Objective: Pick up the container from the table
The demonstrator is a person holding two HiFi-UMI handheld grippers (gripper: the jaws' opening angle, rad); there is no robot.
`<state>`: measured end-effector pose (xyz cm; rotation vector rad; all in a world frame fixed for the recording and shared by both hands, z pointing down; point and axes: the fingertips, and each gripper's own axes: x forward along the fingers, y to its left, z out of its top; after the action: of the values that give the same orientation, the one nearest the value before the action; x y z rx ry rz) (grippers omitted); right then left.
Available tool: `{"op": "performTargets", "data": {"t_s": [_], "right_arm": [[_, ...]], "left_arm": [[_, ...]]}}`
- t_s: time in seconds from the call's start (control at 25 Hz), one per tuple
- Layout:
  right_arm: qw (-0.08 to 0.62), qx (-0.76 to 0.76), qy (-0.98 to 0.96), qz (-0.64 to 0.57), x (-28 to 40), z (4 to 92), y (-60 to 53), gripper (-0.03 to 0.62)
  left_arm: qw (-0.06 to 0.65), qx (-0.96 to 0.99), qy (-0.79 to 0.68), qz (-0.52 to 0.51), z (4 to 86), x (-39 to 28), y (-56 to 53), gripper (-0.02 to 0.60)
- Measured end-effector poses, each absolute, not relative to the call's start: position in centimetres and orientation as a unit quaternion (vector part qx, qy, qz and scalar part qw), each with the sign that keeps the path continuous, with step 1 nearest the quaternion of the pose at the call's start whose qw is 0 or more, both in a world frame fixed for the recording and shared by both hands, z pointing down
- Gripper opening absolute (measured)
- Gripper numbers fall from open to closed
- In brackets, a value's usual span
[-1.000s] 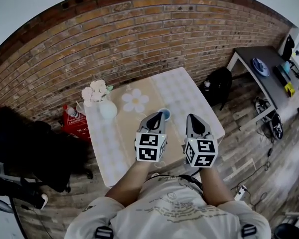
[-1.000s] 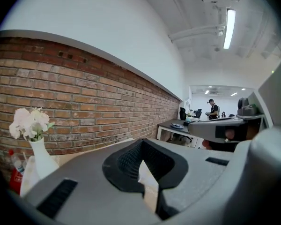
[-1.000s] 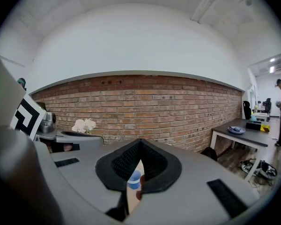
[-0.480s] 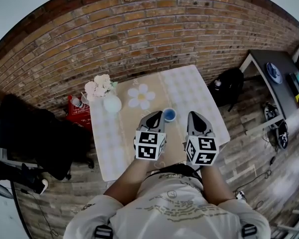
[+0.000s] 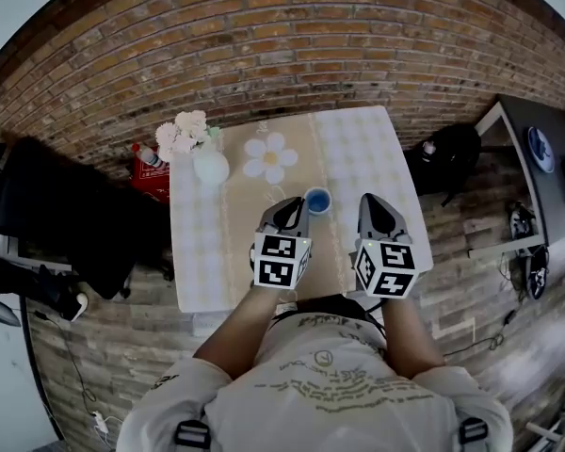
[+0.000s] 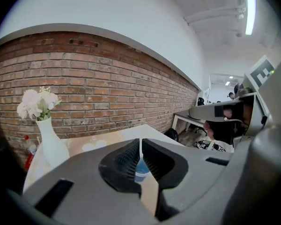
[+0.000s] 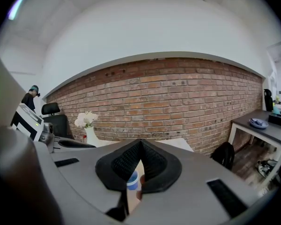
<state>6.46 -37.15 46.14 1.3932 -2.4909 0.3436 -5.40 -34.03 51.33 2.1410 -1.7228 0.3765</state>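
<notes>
A small blue container (image 5: 317, 200) stands on the beige runner of the table (image 5: 198, 252). My left gripper (image 5: 289, 215) hovers just to its near left, jaws shut with nothing between them. My right gripper (image 5: 374, 209) is a little further to the container's right, also shut and empty. In the left gripper view the container (image 6: 140, 174) shows through the slit below the closed left gripper (image 6: 140, 142). It appears the same way as a blue container (image 7: 131, 180) beneath the closed right gripper (image 7: 140, 143).
A white vase with pale flowers (image 5: 207, 163) and a flower-shaped mat (image 5: 270, 157) sit at the table's far side. A red crate (image 5: 149, 175) and black chair (image 5: 66, 219) stand left, a black bag (image 5: 449, 152) and grey desk (image 5: 543, 168) right. A brick wall lies beyond.
Both grippers have sunk toward the table and shifted slightly. The blue container, first partly hidden behind the left gripper's tip, now shows fully between the two tips.
</notes>
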Motion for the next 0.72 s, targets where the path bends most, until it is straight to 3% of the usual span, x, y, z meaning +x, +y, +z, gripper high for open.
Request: {"op": "performTargets", "data": {"t_s": [0.32,0.64,0.72], "right_arm": [[0.153,0.452,-0.868,0.139,7.0,48.6,-38.0,0.002],[0.17,0.443,-0.867,0.156,8.4,50.7,-39.1,0.002],[0.173,0.442,-0.866,0.159,8.8,51.2,-39.5,0.002]], "left_arm": [[0.202,0.747,-0.61,0.169,54.6,-4.0,-34.0,0.009],[0.202,0.754,-0.592,0.202,57.9,-2.0,-35.3,0.146],[0.212,0.75,-0.591,0.207,58.7,-2.0,-35.6,0.22]]}}
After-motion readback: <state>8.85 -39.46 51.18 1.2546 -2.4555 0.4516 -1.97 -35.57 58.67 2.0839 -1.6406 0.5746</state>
